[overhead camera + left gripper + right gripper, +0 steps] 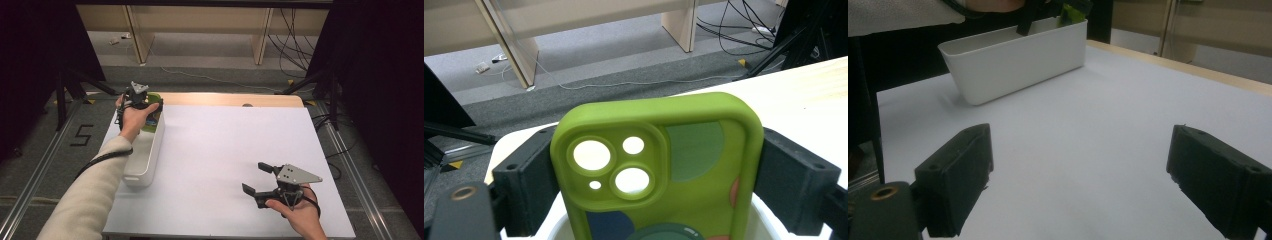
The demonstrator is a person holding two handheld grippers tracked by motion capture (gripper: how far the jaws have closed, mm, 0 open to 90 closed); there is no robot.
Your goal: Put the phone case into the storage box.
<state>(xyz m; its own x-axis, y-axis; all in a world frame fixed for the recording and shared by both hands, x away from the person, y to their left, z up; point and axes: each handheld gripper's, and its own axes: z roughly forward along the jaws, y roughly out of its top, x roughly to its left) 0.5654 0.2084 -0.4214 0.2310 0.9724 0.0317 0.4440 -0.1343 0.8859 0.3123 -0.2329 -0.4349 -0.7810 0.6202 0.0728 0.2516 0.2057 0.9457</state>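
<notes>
A lime-green phone case (pixel 156 116) with camera cut-outs and coloured patches stands upright in the far end of a white bin (pixel 148 165). My left gripper (pixel 150 106) is shut on it. In the left gripper view the case (pixel 694 200) spans the gap, and both black pads (pixel 531 185) touch its sides. My right gripper (pixel 252 177) hovers low over the white sheet near the front right, open with nothing between its pads (pixel 960 170). It faces the bin (pixel 1013 65) across the table.
The long white bin lies along the left edge of the white table sheet (pixel 225 145). A wooden strip (pixel 235 99) runs along the far edge. Beyond it are the floor, wooden furniture legs (pixel 260 35) and cables (pixel 295 45).
</notes>
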